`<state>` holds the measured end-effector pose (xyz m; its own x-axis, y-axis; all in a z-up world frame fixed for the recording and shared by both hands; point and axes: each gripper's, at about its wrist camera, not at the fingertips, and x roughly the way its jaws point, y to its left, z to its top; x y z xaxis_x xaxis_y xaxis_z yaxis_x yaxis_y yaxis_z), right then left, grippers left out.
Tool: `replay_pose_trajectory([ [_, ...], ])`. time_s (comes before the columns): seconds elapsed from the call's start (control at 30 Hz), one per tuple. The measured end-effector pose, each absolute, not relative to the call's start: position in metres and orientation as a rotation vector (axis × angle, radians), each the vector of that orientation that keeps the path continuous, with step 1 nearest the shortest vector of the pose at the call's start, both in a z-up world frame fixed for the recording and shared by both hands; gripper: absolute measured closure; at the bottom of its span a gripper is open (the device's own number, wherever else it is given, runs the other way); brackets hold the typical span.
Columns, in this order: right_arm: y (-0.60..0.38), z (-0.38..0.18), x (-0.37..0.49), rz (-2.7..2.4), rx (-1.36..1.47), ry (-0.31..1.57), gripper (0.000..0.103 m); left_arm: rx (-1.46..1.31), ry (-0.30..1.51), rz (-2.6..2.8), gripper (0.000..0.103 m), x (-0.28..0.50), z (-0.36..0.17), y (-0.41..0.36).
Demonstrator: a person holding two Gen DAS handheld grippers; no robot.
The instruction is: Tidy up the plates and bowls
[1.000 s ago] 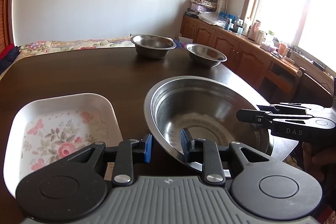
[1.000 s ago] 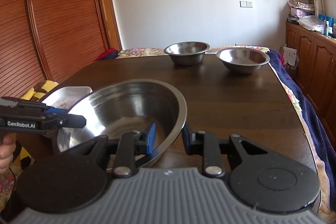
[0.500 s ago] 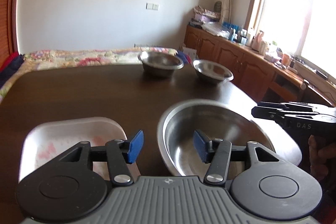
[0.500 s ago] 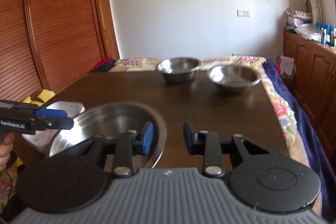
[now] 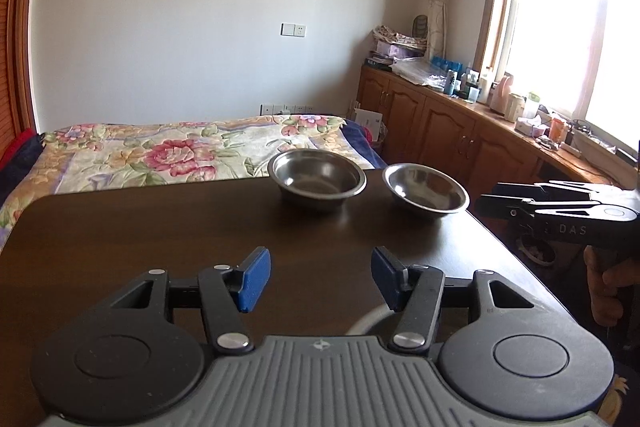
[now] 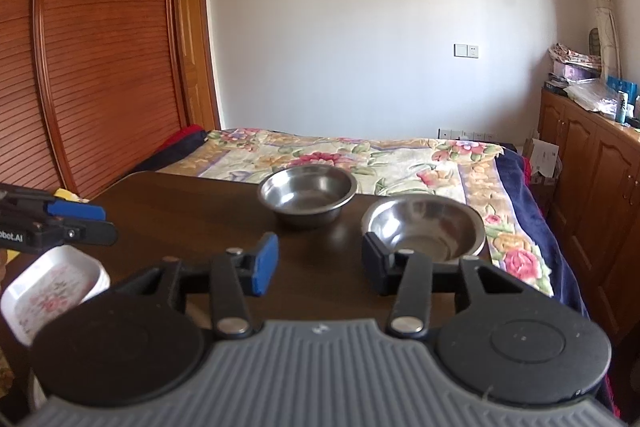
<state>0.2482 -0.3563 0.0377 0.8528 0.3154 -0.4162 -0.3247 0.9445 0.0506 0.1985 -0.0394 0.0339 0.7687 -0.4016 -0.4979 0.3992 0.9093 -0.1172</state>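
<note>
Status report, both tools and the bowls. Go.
Left tool open, empty. Right tool open, empty. Two steel bowls side by side at far table edge, untouched. Floral tray near left; path clear.

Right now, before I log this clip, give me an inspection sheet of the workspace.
Surface: dark wooden table, bare in the middle.
Job's things: two steel bowls at the far edge, apart and upright, the left bowl and the right bowl; floral tray at the near left; a curved metal rim just below the left gripper.
Clutter: nothing seen on the table.
Grippers: left gripper open, empty; right gripper open, empty.
Cables: nothing seen.
Surroundings: floral bedspread, wooden cabinets with bottles under a bright window.
</note>
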Motion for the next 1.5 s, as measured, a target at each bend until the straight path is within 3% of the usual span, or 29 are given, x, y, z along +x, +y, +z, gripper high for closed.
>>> replay_pose_trajectory([
  [1.5, -0.327, 0.017, 0.415, 0.380, -0.061, 0.666, 0.057, 0.021, 0.688, -0.420, 0.044, 0.366, 0.009, -0.086],
])
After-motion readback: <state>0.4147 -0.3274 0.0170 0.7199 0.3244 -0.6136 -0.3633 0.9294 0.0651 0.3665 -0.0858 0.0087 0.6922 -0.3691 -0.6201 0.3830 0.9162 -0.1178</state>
